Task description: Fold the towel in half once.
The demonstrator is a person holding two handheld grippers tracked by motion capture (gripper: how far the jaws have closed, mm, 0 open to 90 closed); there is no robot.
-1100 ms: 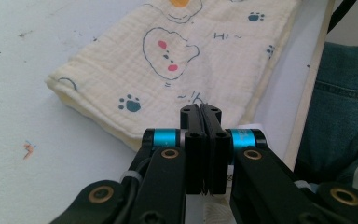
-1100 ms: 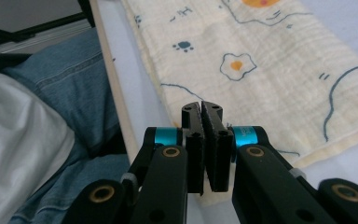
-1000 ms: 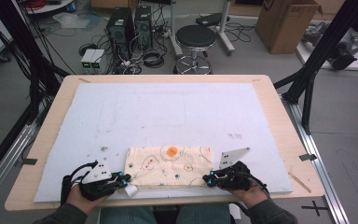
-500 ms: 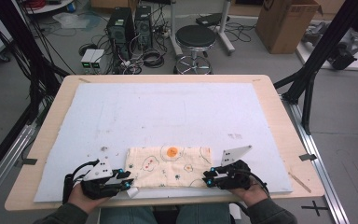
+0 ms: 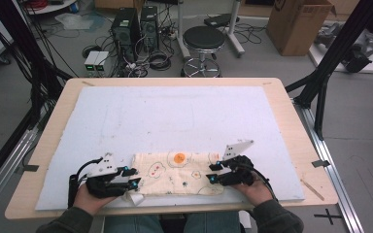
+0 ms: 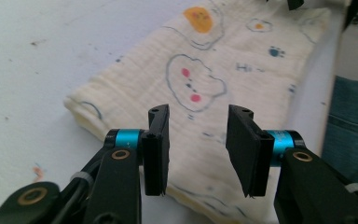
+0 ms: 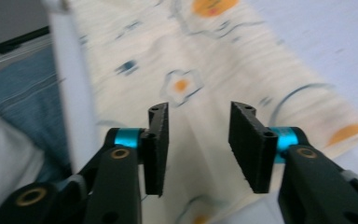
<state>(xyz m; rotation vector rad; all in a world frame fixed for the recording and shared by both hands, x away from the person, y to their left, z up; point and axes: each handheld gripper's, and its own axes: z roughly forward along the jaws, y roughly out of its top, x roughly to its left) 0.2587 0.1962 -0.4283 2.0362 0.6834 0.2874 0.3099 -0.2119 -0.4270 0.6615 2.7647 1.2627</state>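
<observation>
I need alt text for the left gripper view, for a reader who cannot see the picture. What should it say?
The left gripper holds its two black jaws open just above a folded cream cloth printed with a fried egg, a cloud face and small paw marks. The cloth lies on a pale blue mat, and nothing is between the jaws.

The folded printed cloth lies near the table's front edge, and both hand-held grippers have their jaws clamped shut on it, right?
Not quite. The cloth does lie near the front edge, but both gripper views show the left hand-held gripper and right hand-held gripper with jaws open above it.
</observation>
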